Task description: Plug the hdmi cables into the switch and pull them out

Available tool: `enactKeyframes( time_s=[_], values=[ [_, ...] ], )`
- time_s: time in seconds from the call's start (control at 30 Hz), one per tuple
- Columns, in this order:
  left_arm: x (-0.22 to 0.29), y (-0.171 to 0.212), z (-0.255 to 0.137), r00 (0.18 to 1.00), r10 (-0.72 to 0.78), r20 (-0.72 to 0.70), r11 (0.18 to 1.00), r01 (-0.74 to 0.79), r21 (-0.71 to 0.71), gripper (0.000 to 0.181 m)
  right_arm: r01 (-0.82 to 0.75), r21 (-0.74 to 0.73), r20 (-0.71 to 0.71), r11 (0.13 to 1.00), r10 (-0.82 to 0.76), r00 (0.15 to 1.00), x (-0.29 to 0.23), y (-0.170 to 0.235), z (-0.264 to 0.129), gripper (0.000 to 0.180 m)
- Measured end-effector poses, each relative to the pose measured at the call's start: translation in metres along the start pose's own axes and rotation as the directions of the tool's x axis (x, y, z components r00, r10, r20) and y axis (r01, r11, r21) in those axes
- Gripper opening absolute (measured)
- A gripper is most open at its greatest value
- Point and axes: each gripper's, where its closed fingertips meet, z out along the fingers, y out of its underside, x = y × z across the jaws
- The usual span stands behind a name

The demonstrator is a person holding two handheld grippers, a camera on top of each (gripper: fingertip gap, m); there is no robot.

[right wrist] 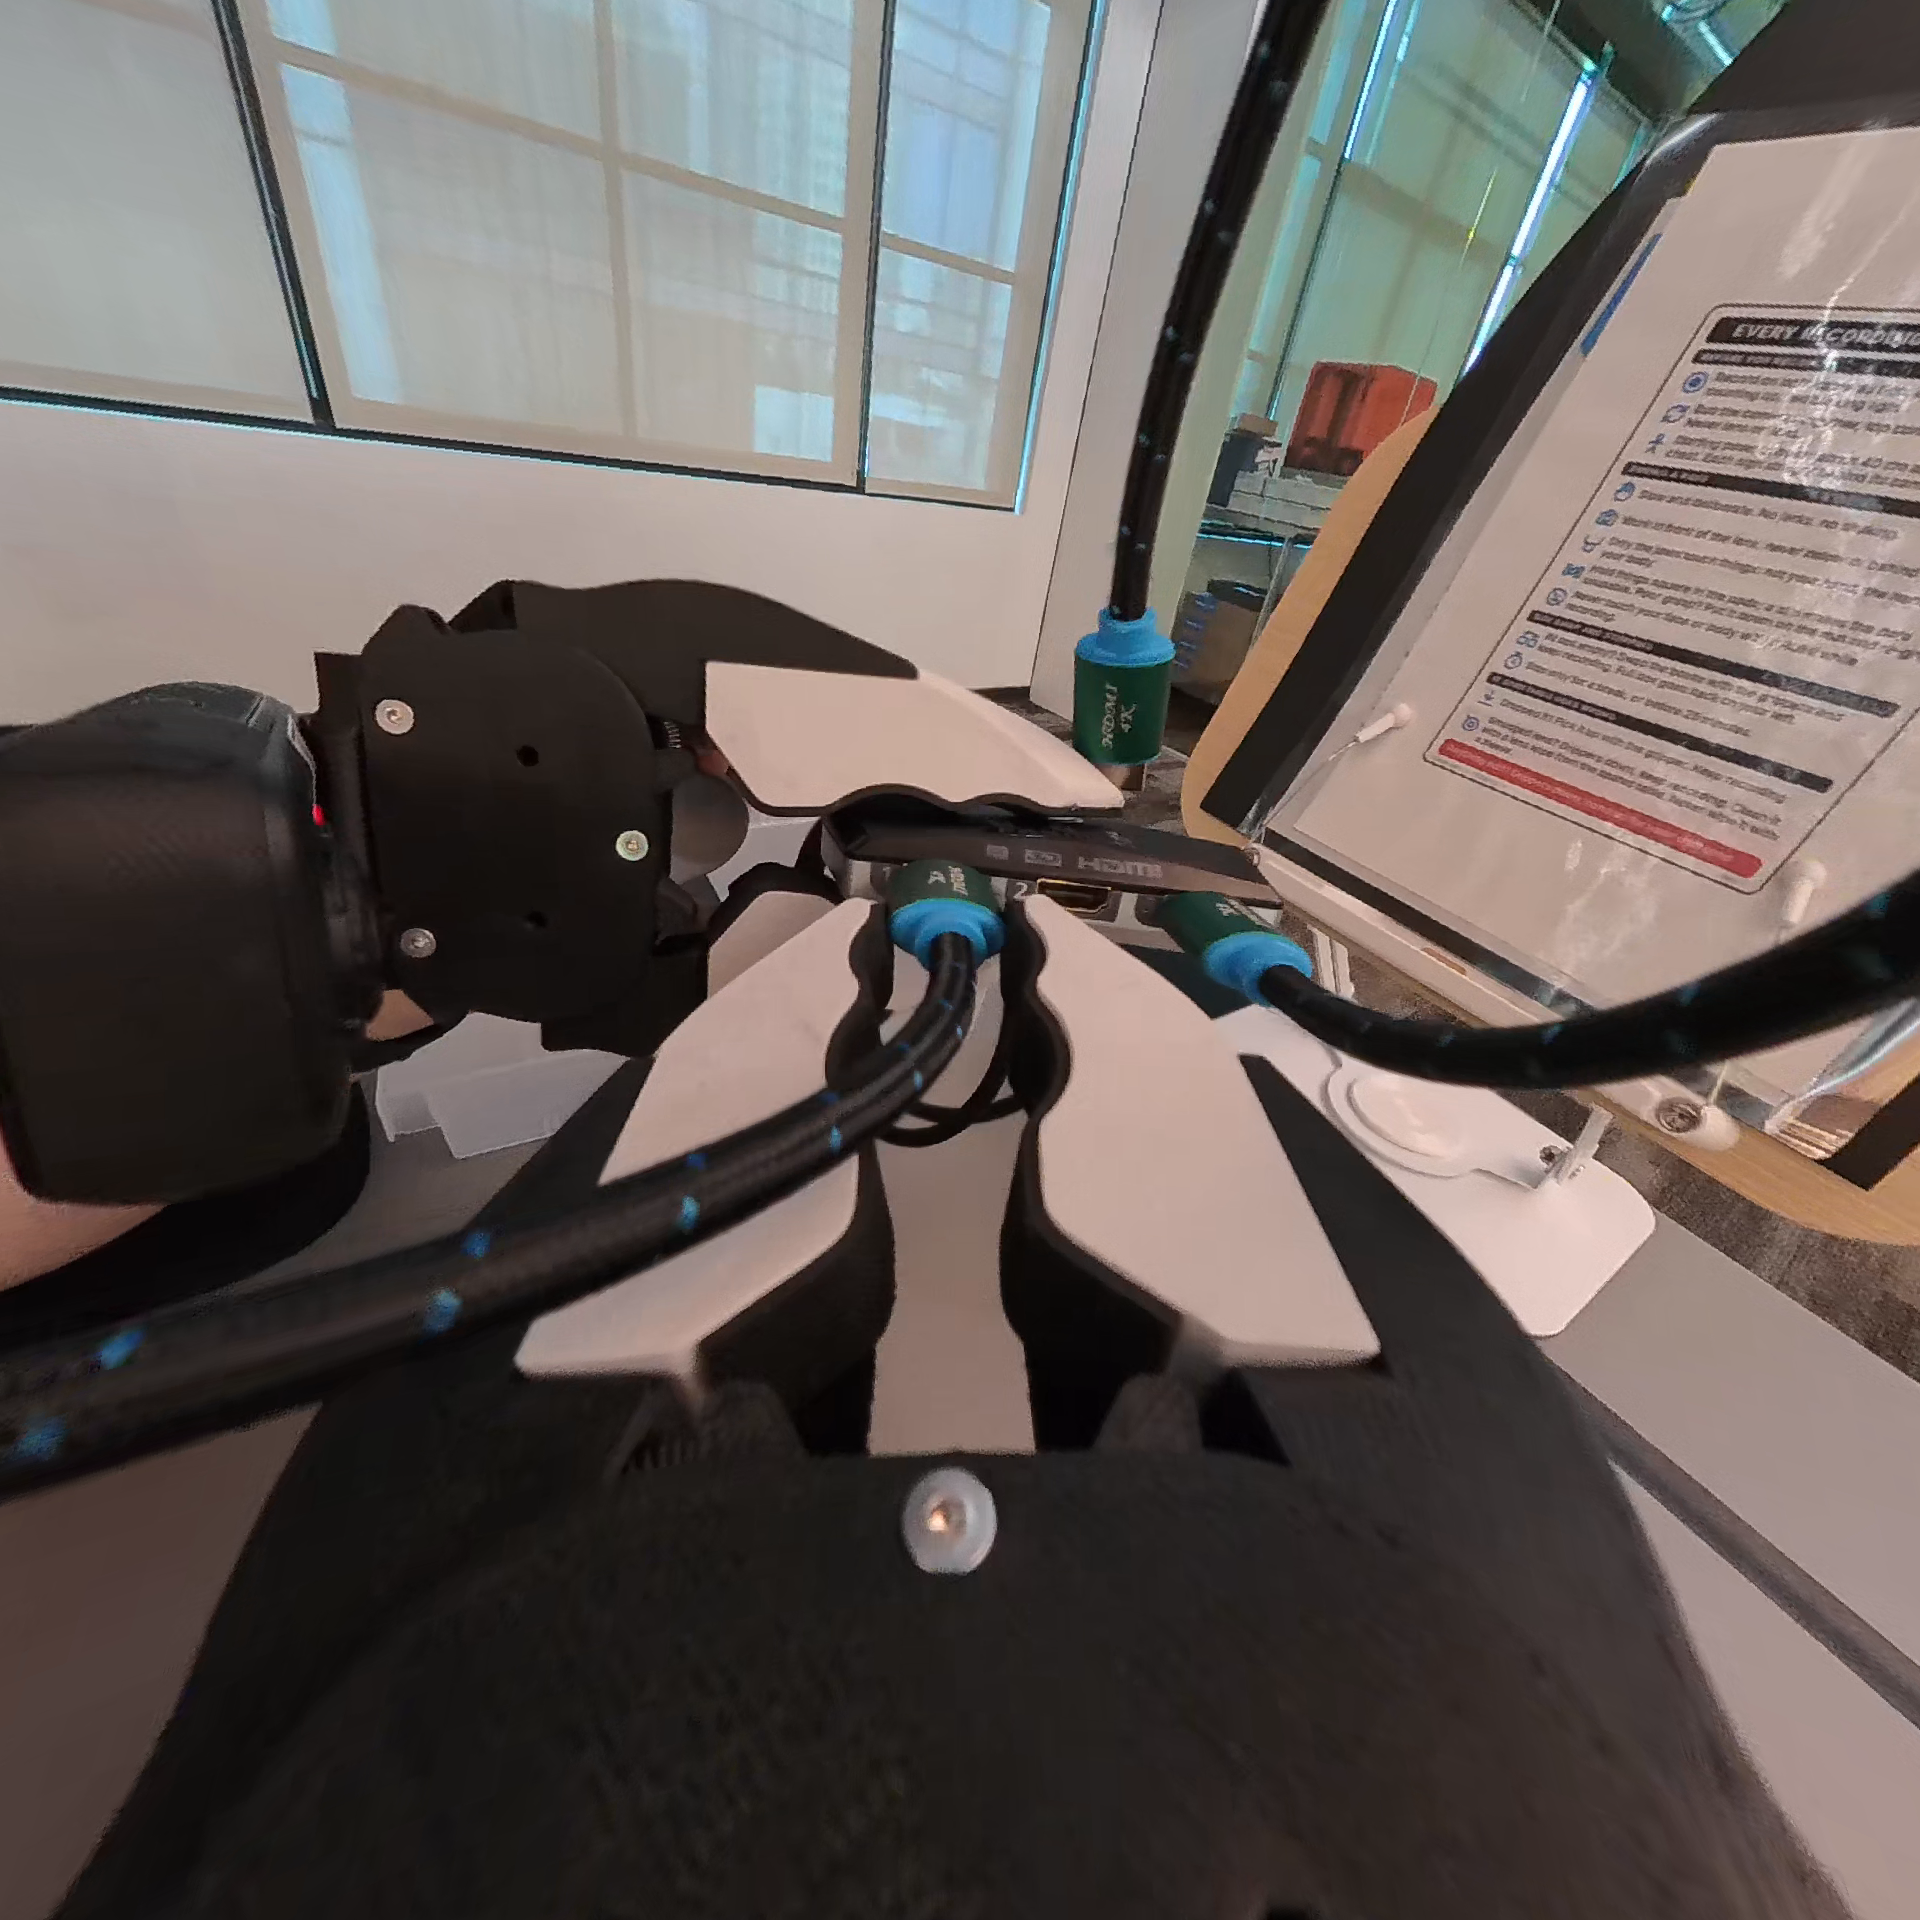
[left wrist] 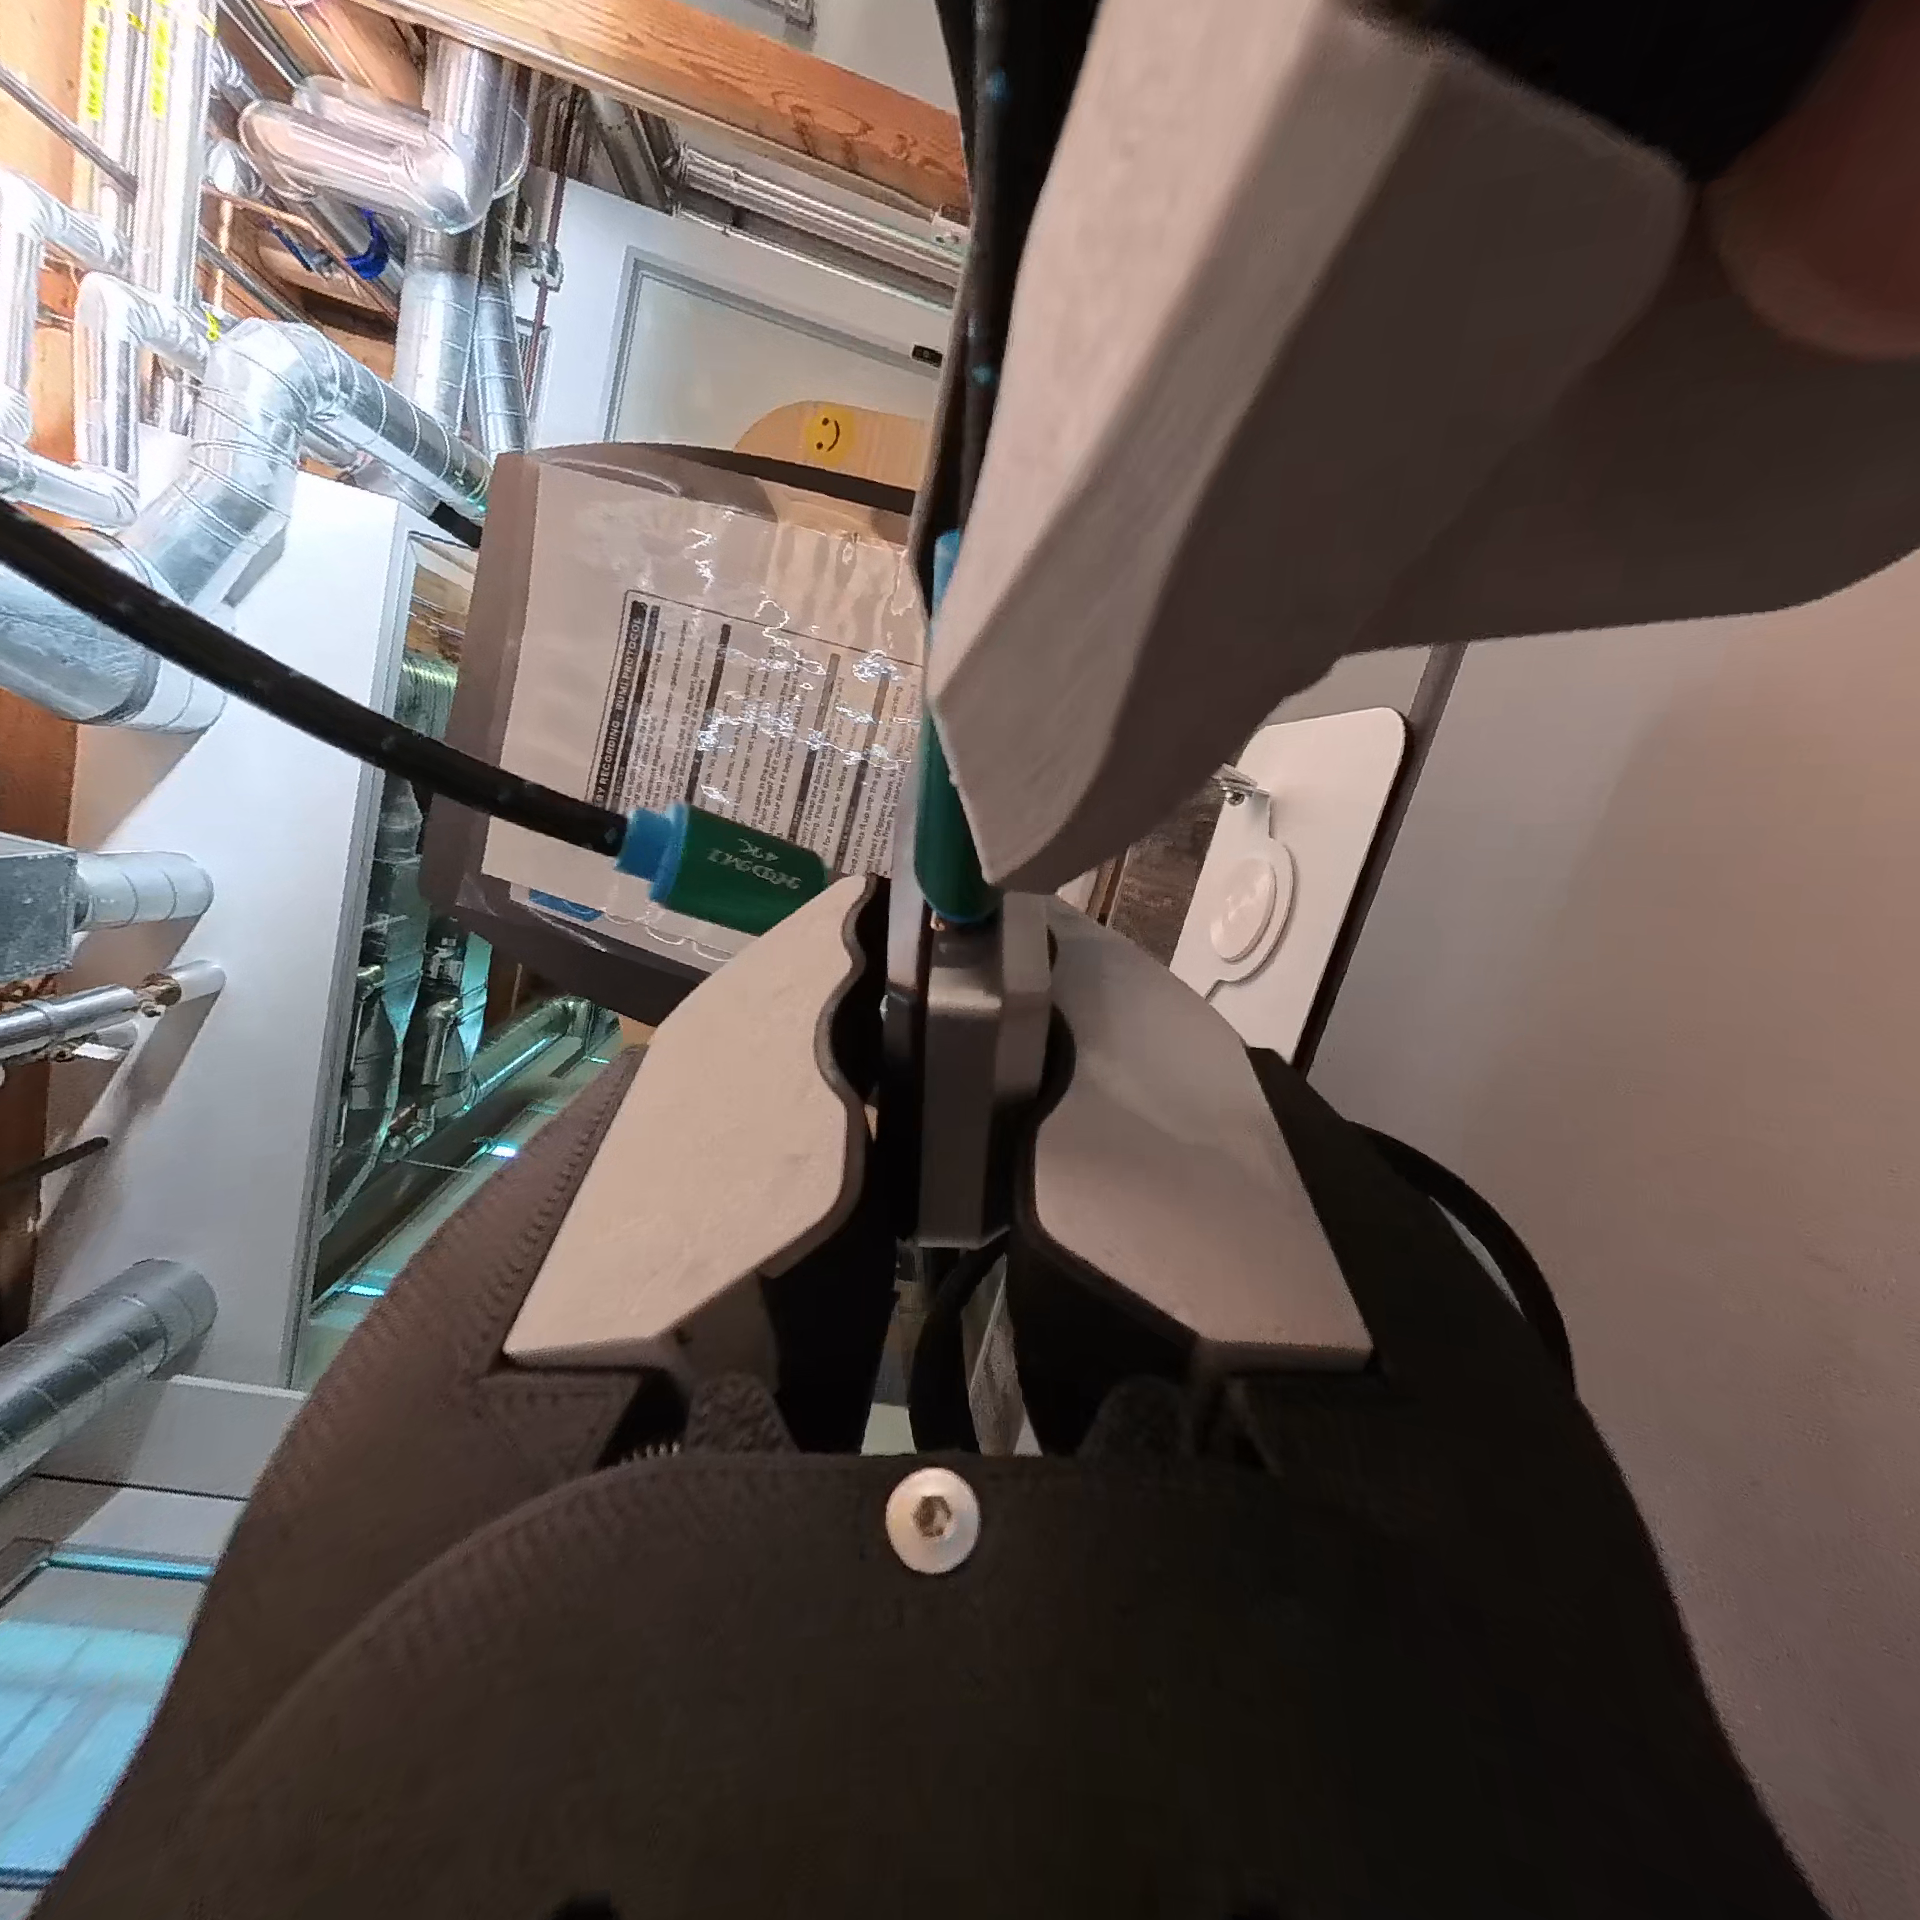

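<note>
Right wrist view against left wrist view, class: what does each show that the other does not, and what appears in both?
Only the right wrist view shows the switch's port face with an empty port between two plugged green connectors, plus the window. Only the left wrist view shows silver ducts and a smiley sticker. Both show the switch clamped in the left gripper, the right gripper at a plugged connector, and the printed sheet.
</note>
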Motion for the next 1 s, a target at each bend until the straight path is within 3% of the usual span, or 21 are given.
enactKeyframes(
  time_s=[0.17, 0.37, 0.57, 0.67, 0.77, 0.87, 1.0],
  values=[
    [-0.002, -0.004, -0.002, 1.000, 0.003, 0.004, 1.000, -0.003, 0.007, 0.023, -0.061, 0.017, 0.097, 0.998, 0.059, 0.993, -0.002, -0.002, -0.004, 0.021],
    [-0.001, -0.003, -0.002, 1.000, 0.007, -0.008, 1.000, -0.007, 0.021, 0.024, 0.015, -0.028, 0.009, 0.999, -0.015, 1.000, -0.002, -0.002, -0.002, 0.021],
    [-0.003, -0.006, -0.003, 0.998, 0.056, 0.002, 0.998, -0.056, 0.005, 0.024, -0.155, -0.033, 0.123, 0.987, 0.158, 0.980, -0.002, -0.003, -0.007, 0.020],
    [-0.015, 0.043, 0.003, 0.999, 0.043, 0.017, 0.984, -0.039, -0.176, 0.023, -0.117, 0.064, 0.036, 0.991, 0.115, 0.993, 0.015, -0.027, -0.026, 0.021],
    [-0.043, 0.064, -0.009, 0.989, -0.144, 0.040, 0.978, 0.148, -0.144, 0.023, -0.034, 0.114, -0.023, 0.993, 0.037, 0.999, 0.032, -0.057, -0.058, 0.020],
    [-0.058, 0.057, -0.021, 0.953, -0.301, 0.015, 0.951, 0.302, -0.067, 0.023, -0.018, -0.083, 0.063, 0.996, 0.024, 0.998, 0.037, -0.045, -0.074, 0.020],
    [-0.065, 0.058, -0.027, 0.942, -0.336, 0.007, 0.940, 0.336, -0.064, 0.023, 0.037, -0.244, -0.161, 0.969, -0.079, 0.984, 0.083, -0.044, -0.129, 0.021]
  ],
)
